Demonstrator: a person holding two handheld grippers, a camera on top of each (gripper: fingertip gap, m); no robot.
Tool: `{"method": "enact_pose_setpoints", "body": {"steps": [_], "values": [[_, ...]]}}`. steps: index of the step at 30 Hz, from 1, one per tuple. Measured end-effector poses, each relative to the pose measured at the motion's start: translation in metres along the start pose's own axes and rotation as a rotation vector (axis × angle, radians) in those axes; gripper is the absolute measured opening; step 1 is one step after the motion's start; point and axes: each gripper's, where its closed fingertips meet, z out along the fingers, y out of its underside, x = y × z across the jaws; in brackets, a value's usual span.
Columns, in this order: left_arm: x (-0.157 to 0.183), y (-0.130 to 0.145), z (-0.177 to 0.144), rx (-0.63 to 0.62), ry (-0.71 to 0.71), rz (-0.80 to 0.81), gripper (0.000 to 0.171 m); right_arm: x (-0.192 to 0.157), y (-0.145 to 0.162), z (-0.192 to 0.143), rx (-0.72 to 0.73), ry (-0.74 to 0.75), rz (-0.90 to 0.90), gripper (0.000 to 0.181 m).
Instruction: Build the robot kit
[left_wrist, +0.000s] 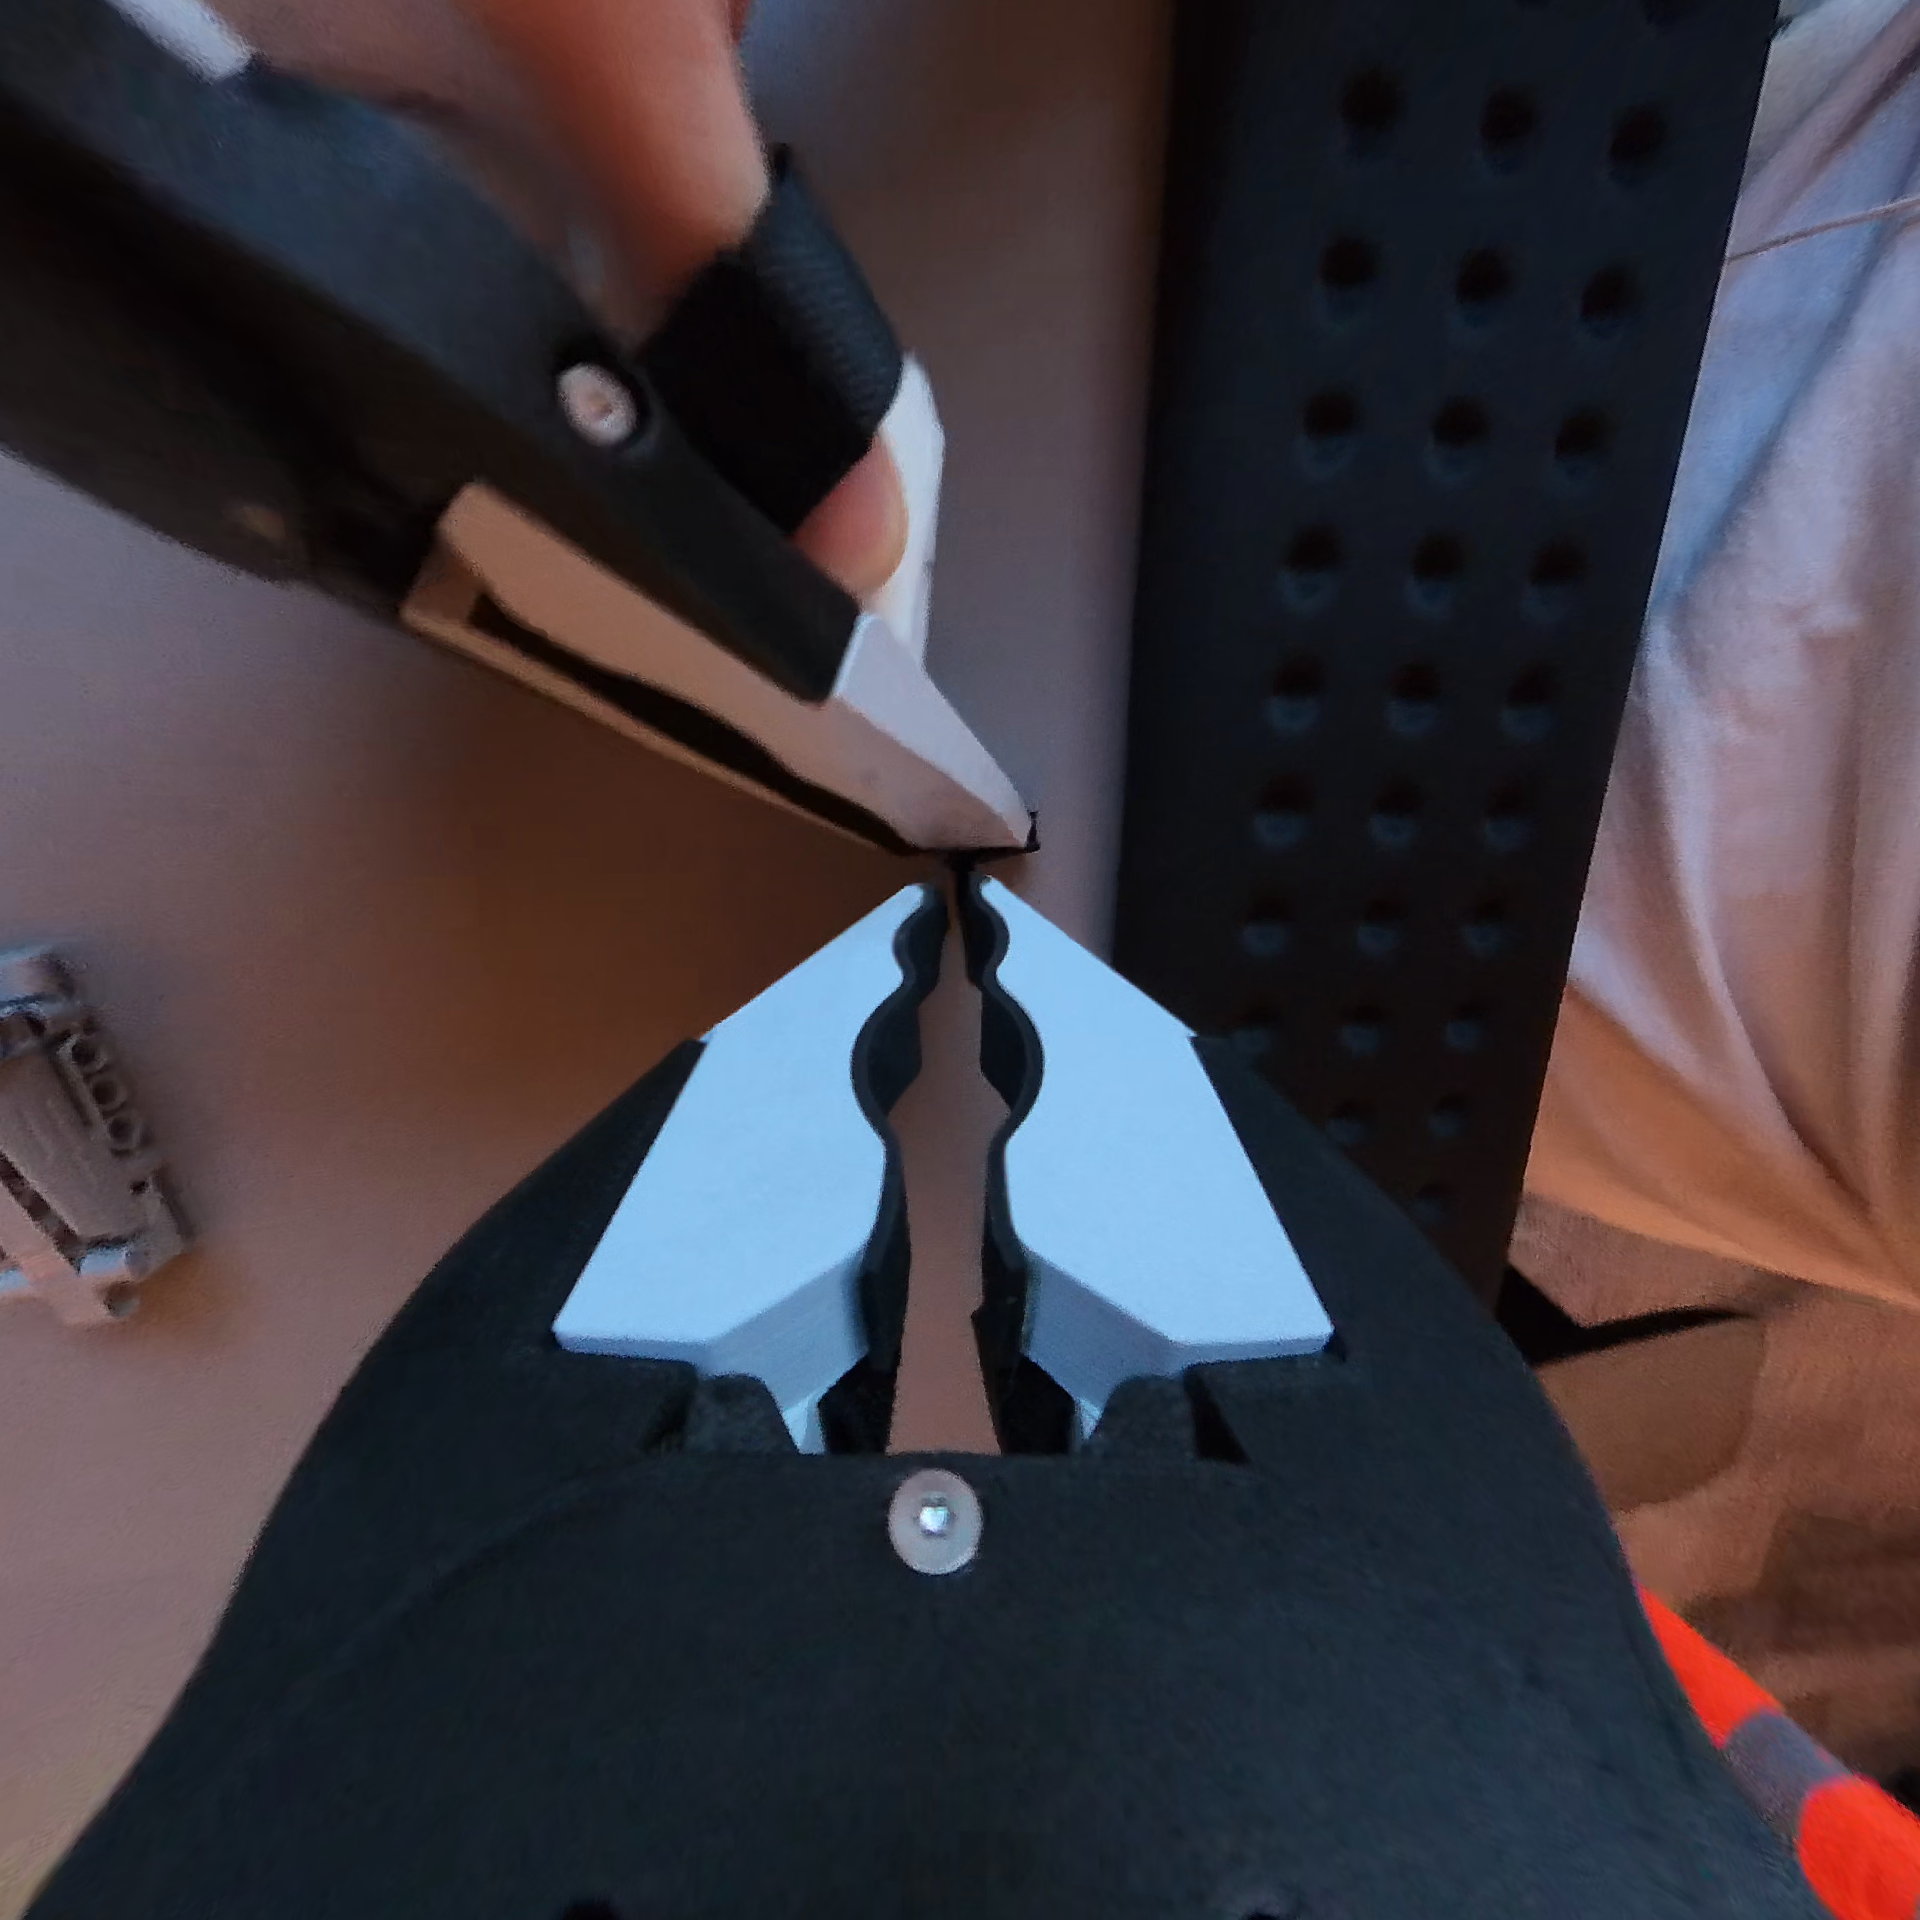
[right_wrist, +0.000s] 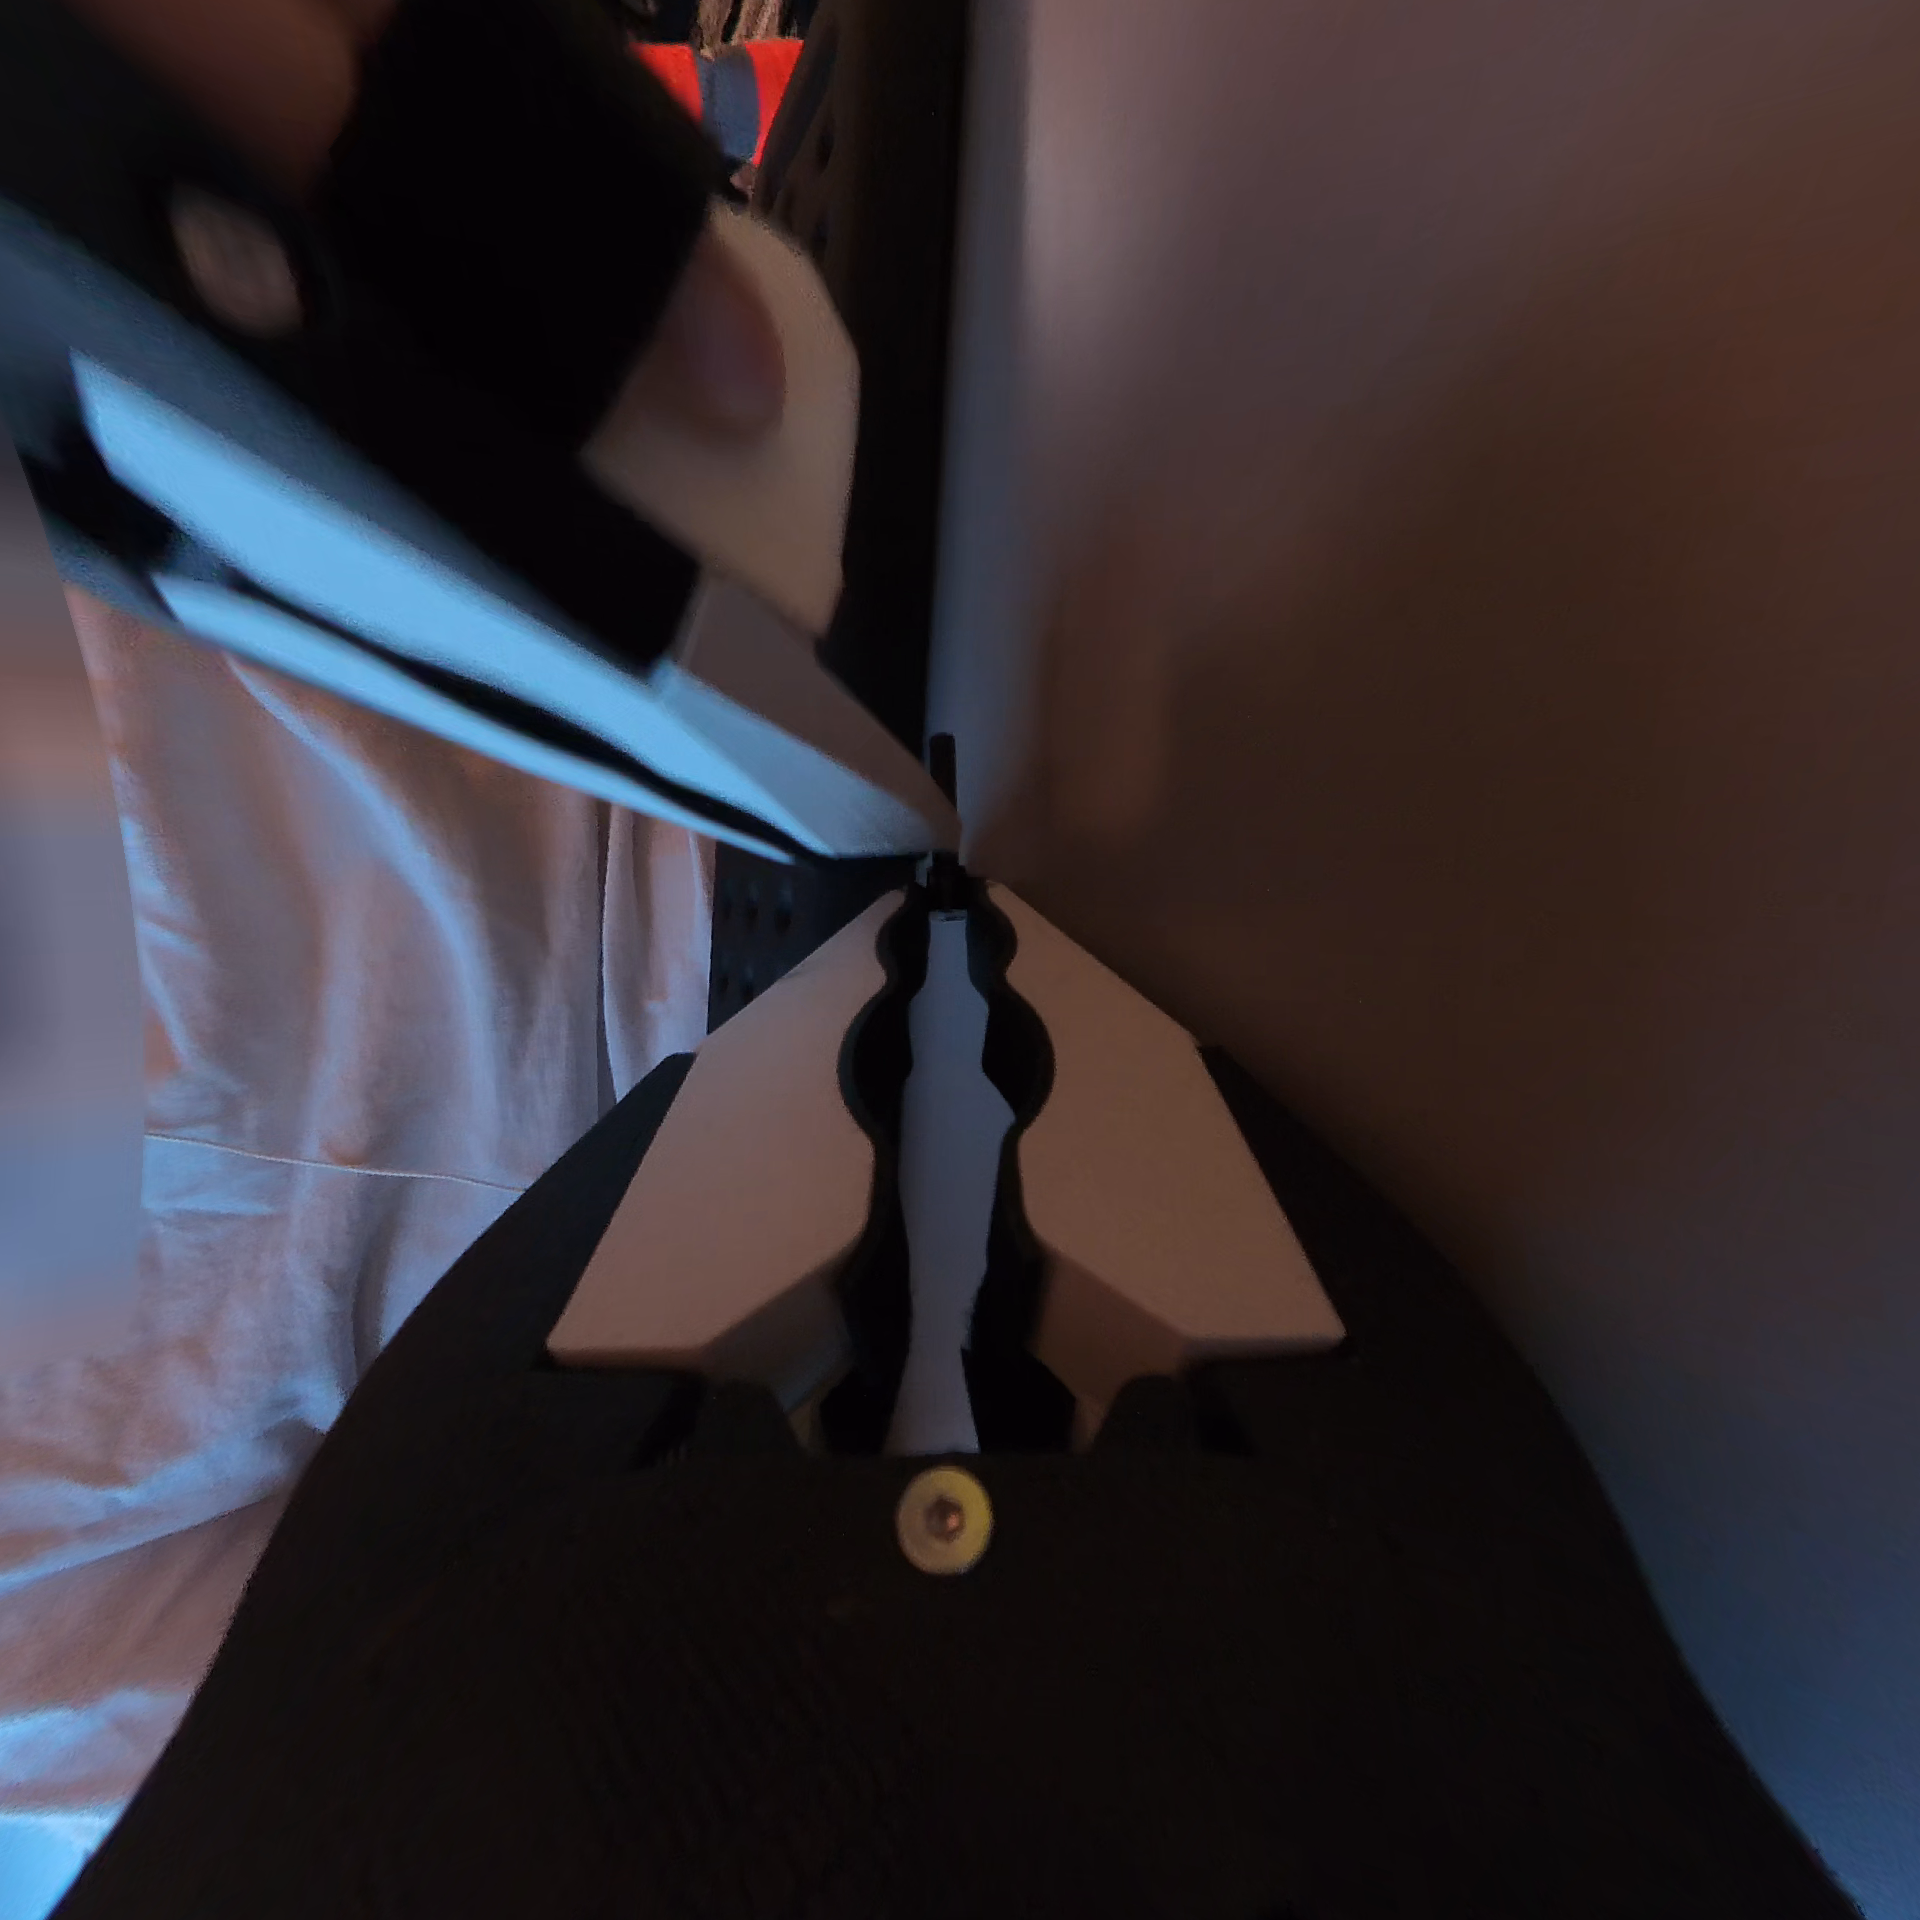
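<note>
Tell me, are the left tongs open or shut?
Shut: the left tongs have tips pinched on a tiny black part, beside the right tongs.

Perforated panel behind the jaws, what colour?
The perforated panel is black, with rows of round holes. Clearest in the left wrist view.

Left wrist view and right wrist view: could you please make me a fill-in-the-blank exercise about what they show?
1. The left gripper and the right gripper meet tip to tip at a small pin whose colour is ____.
2. The black panel is full of round ____.
3. In the left wrist view, the grey brick piece lies at the ____ edge.
Missing words: black; holes; left.
</note>
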Motion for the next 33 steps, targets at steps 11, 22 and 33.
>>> {"method": "enact_pose_setpoints", "body": {"steps": [11,22,33], "values": [[-0.002,0.007,-0.015,0.322,0.034,-0.218,0.021,-0.006,-0.002,-0.004,0.038,-0.064,-0.024,0.006],[-0.012,0.001,-0.022,0.533,-0.039,-0.336,0.001,-0.014,-0.032,-0.037,0.375,-0.055,-0.176,0.025],[-0.031,0.014,-0.039,0.614,-0.254,-0.364,0.001,-0.010,-0.055,-0.039,0.479,0.102,-0.324,0.008]]}}
